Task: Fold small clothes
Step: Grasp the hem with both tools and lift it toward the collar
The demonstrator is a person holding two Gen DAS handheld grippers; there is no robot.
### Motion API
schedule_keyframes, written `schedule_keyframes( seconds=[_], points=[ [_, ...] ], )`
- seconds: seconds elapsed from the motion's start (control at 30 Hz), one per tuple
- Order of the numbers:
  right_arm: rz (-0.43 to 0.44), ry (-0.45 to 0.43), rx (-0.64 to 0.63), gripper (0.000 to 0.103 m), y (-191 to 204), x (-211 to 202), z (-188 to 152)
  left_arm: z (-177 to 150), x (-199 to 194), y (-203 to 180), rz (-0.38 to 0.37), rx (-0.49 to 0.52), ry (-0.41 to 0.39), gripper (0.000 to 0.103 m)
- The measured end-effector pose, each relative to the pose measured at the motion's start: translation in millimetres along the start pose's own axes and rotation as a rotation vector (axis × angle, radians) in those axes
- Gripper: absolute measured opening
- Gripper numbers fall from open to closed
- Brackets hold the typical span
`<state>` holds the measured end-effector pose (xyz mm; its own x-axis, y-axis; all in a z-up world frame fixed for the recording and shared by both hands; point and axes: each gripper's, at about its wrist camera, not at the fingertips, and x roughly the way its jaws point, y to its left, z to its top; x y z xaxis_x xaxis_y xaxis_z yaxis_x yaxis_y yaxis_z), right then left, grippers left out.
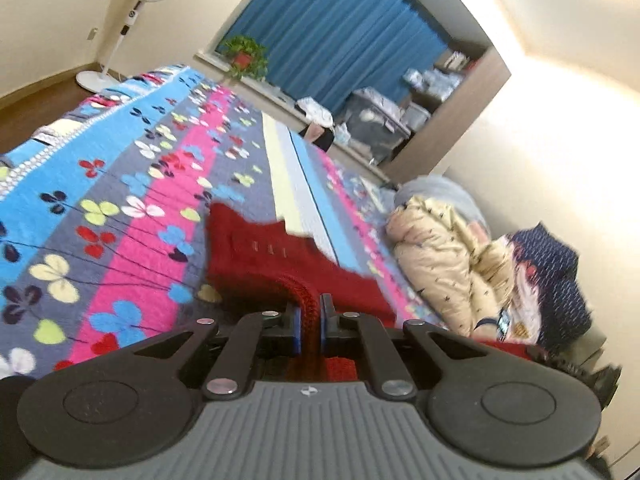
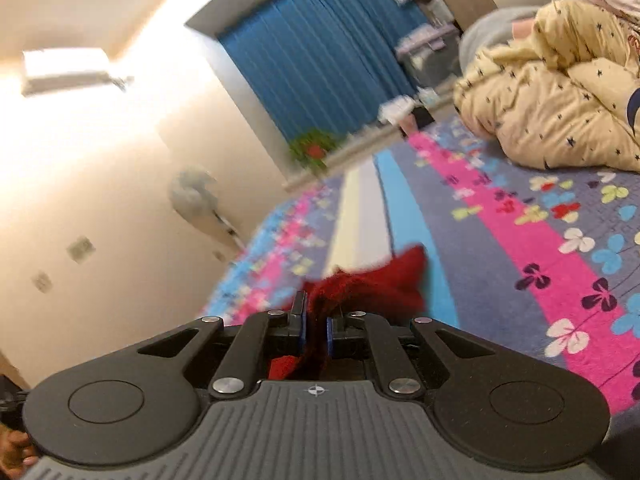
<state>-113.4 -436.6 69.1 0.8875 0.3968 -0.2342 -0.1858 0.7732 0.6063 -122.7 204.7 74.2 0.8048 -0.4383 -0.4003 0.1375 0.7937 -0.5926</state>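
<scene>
A red knitted garment (image 1: 276, 256) is clamped at its ribbed edge by the left gripper (image 1: 310, 320) and right gripper (image 2: 314, 322), low in both frames, above a flowered bedspread (image 1: 120, 184). Grey bins (image 1: 372, 120) at upper right are seen stuffed with pale items.

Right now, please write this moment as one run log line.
left hand-held gripper: shut on red knitted garment | right hand-held gripper: shut on same garment | surface: flowered bedspread | fold: not yet done
</scene>
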Motion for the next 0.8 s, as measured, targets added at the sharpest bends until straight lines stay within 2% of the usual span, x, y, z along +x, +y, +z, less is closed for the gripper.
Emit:
schedule_keyframes(
  seconds=[0.07, 0.13, 0.23, 0.37, 0.47, 0.6, 0.7, 0.8],
  points=[
    [0.008, -0.005, 0.041, 0.008, -7.6, -5.9, 0.4, 3.5, -11.3, 7.1, -0.007, -0.033, 0.008, 0.008],
    [0.001, 0.004, 0.060, 0.008, -17.8, 5.3, 1.2, 6.2, -4.5, 10.7, -0.009, -0.036, 0.024, 0.008],
    [-0.042, 0.042, 0.053, 0.008, -30.5, 44.7, 4.7, 14.0, 28.2, 15.4, 0.026, -0.016, 0.066, 0.008],
    [-0.105, 0.096, 0.062, 0.008, -53.5, 115.5, 14.2, 40.1, 100.1, 34.4, 0.076, -0.005, 0.117, 0.009],
    [-0.176, 0.171, 0.040, 0.008, -74.3, 182.6, 24.7, 68.6, 162.2, 57.1, 0.129, -0.017, 0.164, 0.009],
    [-0.286, 0.273, 0.012, 0.008, -94.1, 255.5, 14.4, 83.1, 234.9, 90.8, 0.209, -0.010, 0.216, 0.009],
    [-0.364, 0.341, 0.029, 0.008, -103.2, 286.6, 3.2, 71.2, 269.9, 115.3, 0.278, -0.063, 0.299, 0.009],
    [-0.399, 0.362, 0.008, 0.008, -104.0, 304.0, -1.8, 76.0, 279.8, 118.0, 0.265, -0.032, 0.293, 0.010]
  ],
)
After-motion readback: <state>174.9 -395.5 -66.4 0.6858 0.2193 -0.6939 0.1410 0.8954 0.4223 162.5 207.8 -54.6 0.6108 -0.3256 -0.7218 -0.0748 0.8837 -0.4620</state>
